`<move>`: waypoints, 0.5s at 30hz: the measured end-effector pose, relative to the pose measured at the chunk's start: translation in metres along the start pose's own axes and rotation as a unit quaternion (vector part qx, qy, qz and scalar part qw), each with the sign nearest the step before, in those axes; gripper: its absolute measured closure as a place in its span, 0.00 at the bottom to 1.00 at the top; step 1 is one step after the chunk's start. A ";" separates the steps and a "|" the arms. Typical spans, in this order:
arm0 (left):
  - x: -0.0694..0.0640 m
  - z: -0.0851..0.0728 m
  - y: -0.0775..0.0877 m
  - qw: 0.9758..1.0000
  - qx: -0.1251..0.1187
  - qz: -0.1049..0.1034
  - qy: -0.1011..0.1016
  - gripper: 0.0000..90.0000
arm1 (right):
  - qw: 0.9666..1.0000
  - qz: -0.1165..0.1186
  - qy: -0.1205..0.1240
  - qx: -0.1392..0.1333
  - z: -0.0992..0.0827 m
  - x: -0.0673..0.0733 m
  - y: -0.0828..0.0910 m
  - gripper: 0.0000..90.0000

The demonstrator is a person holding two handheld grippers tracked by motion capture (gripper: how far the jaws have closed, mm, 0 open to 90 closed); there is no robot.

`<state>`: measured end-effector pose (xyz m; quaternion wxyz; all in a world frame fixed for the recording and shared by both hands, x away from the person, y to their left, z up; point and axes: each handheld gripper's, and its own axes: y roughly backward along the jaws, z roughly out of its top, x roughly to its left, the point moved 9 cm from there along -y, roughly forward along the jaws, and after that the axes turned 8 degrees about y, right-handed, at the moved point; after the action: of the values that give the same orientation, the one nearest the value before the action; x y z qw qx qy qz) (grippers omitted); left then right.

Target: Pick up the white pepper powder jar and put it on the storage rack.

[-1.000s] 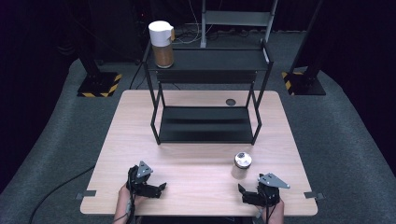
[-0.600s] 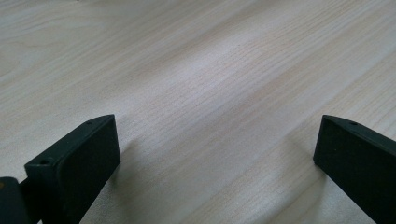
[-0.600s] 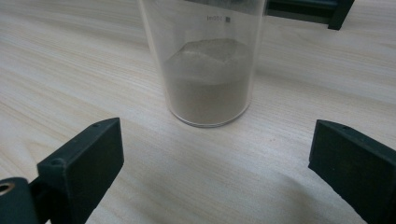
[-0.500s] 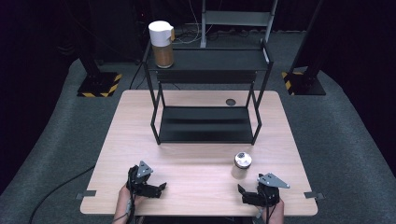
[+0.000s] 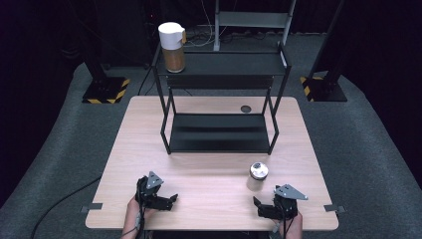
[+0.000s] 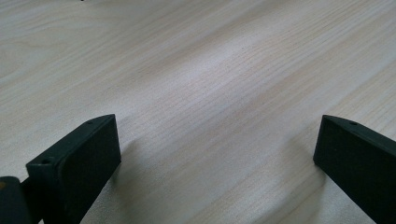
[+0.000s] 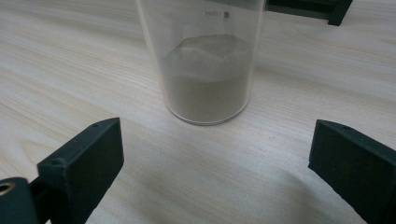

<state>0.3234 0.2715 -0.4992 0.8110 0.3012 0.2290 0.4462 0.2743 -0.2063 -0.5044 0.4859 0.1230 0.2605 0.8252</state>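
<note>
Near the desk's (image 5: 149,129) front-left corner we hold the left tongs (image 5: 169,201), jaws spread wide over bare wood. A clear jar (image 5: 257,177) of brown powder stands toward the front-right. Just behind it near the front edge, our right tongs (image 5: 259,206) gape open, empty.

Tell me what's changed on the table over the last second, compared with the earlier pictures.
Nothing has visibly changed. The left tongs and right tongs stay open and empty at the near edge of the table, the clear jar still stands just beyond the right tongs, and the white-lidded canister remains on the black rack.
</note>
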 end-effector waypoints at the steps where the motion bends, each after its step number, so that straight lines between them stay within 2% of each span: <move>1: 0.000 0.000 0.000 1.000 0.000 0.000 0.000 0.00 | 1.000 -0.001 0.001 0.001 0.000 0.001 0.000 0.03; 5: 0.000 0.000 0.000 1.000 0.000 0.004 0.003 0.00 | 1.000 -0.012 0.009 0.007 0.002 0.004 -0.001 0.02; 8: 0.000 0.000 0.000 1.000 0.000 0.005 0.003 0.00 | 0.999 -0.018 0.018 0.028 0.007 0.006 -0.005 0.01; 12: 0.000 0.000 0.000 1.000 0.000 0.005 0.003 0.00 | 0.998 -0.038 0.034 0.049 0.013 0.011 -0.008 0.00; 15: 0.000 0.000 0.000 1.000 0.000 0.005 0.004 0.00 | 0.998 -0.048 0.033 0.036 0.013 0.014 -0.007 0.00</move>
<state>0.3233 0.2715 -0.4989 0.8077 0.3005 0.2310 0.4517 0.2785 -0.1874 -0.4977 0.5116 0.1007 0.3119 0.7943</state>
